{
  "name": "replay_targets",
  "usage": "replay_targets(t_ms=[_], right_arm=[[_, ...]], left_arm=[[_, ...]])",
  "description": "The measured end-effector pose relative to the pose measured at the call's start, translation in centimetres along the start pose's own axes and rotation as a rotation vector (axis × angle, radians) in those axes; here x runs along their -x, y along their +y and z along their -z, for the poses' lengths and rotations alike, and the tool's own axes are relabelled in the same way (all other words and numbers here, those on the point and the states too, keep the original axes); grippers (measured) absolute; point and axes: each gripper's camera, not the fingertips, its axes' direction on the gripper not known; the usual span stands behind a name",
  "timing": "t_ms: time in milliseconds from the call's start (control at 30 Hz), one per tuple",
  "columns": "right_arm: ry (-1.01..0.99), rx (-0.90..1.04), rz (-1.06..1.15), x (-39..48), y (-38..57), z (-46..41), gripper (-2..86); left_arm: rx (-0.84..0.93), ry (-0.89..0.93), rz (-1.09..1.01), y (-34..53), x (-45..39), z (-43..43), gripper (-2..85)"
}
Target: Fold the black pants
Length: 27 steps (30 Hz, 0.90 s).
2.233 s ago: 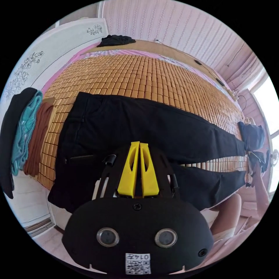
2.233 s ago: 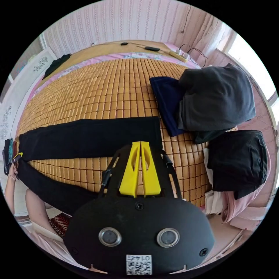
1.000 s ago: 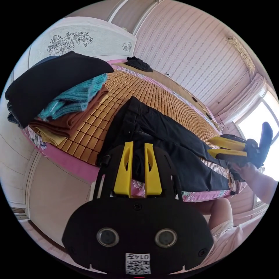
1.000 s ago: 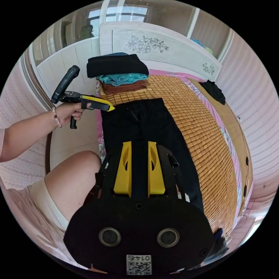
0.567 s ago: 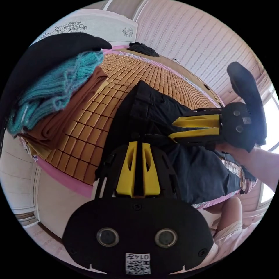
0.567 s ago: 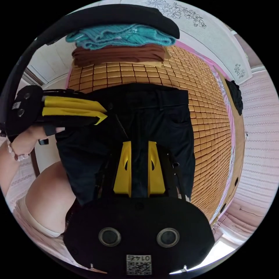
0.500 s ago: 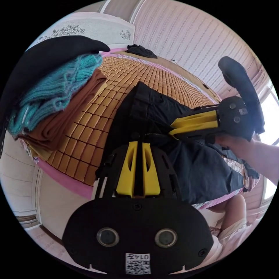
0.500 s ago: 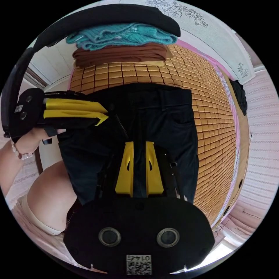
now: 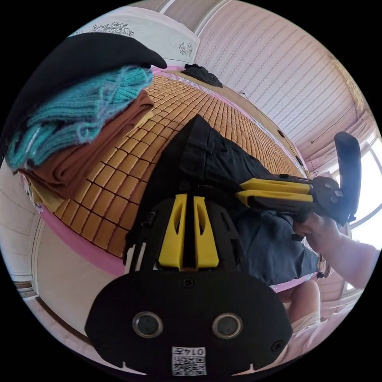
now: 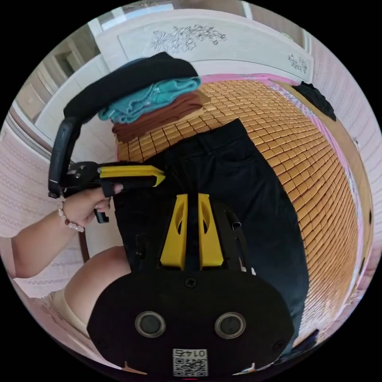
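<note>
The black pants point(image 9: 215, 159) lie flat along the near edge of a bamboo mat point(image 9: 187, 99), waistband toward a pile of folded clothes. In the left gripper view my left gripper point(image 9: 190, 197) is shut on the near waist corner, with black cloth in the thin slit between its yellow jaws. From the right comes my right gripper point(image 9: 240, 190), shut on the fly area just beside it. The right gripper view has the pants point(image 10: 246, 187) running away up the mat, my right gripper point(image 10: 193, 195) pinching cloth, and the left gripper point(image 10: 161, 175) entering from the left in a hand.
A stack of folded clothes point(image 10: 155, 103), black over teal over brown, sits on the mat's corner right by the waistband, with a white headboard point(image 10: 223, 43) behind. A dark garment point(image 10: 316, 97) lies at the far corner. The person's leg point(image 10: 99, 278) is against the bed edge.
Both grippers travelled from the pant legs to the waist, opened on the way, and have now closed on the cloth. In the last half second the right jaws narrowed further.
</note>
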Motion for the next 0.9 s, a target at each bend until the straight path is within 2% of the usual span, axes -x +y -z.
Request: replay_targets(t_ms=[100,233,333,633,800,900], right_arm=[[0.155,0.076,0.129,0.8,-0.4,0.9,6.4],[0.034,-0.082,0.108,-1.6,3.5,7.4,7.2],[-0.038,-0.166,0.004,-4.9,10.7,12.3,7.4],[0.016,0.016,-0.746,-15.1,41.1,22.0,6.9],[0.083,-0.071,-1.217,-18.0,56.6,28.7,6.7],[0.098,-0.169,-1.450,-19.6,63.4,31.8,6.7]], left_arm=[[-0.064,0.035,0.038,0.6,0.7,2.1,3.4],[-0.146,0.029,0.103,4.0,2.8,6.7,3.8],[-0.192,0.102,0.200,6.7,5.2,8.7,4.4],[-0.145,0.133,0.350,6.8,5.9,9.2,11.6],[-0.024,0.128,0.397,4.4,6.5,6.8,10.4],[0.055,0.176,0.416,3.3,7.3,6.5,5.7]])
